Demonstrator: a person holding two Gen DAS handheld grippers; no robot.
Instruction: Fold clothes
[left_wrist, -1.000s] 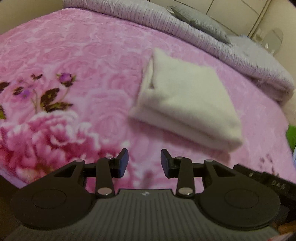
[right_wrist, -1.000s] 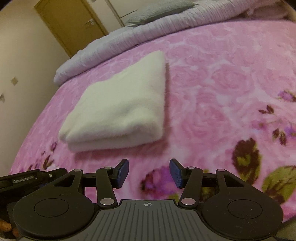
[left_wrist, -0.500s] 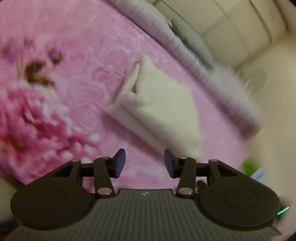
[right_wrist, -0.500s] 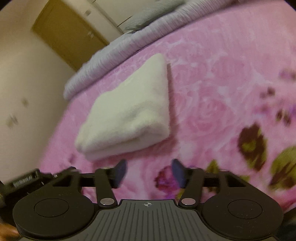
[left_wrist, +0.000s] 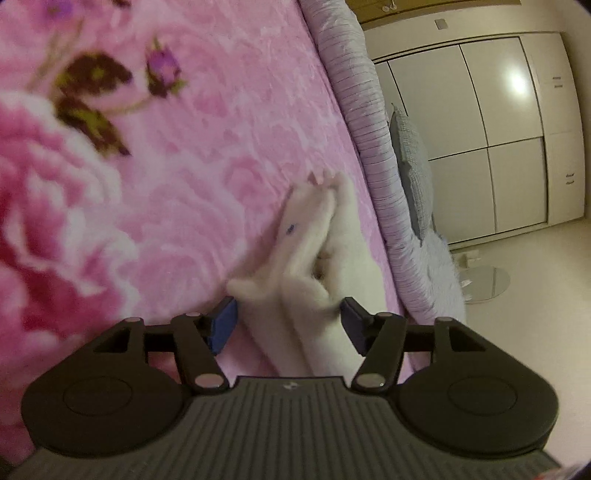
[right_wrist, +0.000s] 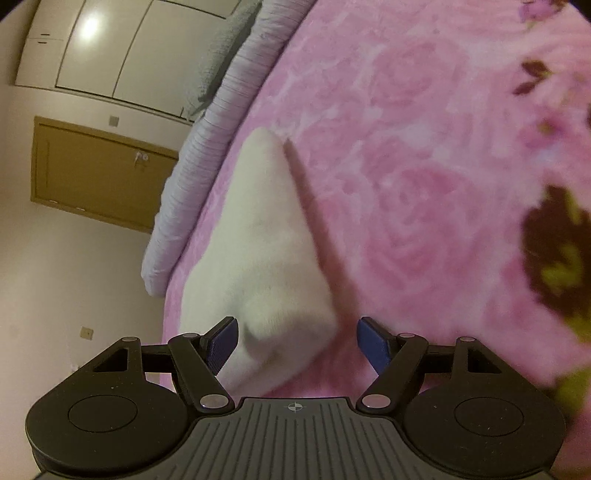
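A folded white fleecy garment (left_wrist: 314, 254) lies on the pink floral blanket (left_wrist: 184, 166). In the left wrist view my left gripper (left_wrist: 288, 325) is open, rolled on its side, and its blue-padded jaws straddle the garment's layered open edge. In the right wrist view the garment (right_wrist: 258, 240) shows its rounded folded corner, and my right gripper (right_wrist: 297, 341) is open and rolled too, with that corner between its jaws. Neither pair of jaws presses the cloth.
A lilac striped duvet (left_wrist: 369, 147) and a grey pillow (left_wrist: 413, 162) lie along the bed's far side. White wardrobe doors (left_wrist: 480, 122) stand behind. A wooden door (right_wrist: 96, 173) and cream wall show in the right wrist view.
Both grippers have rolled sideways and moved forward onto the garment, from hovering short of it to straddling opposite ends. Both jaws have opened wider.
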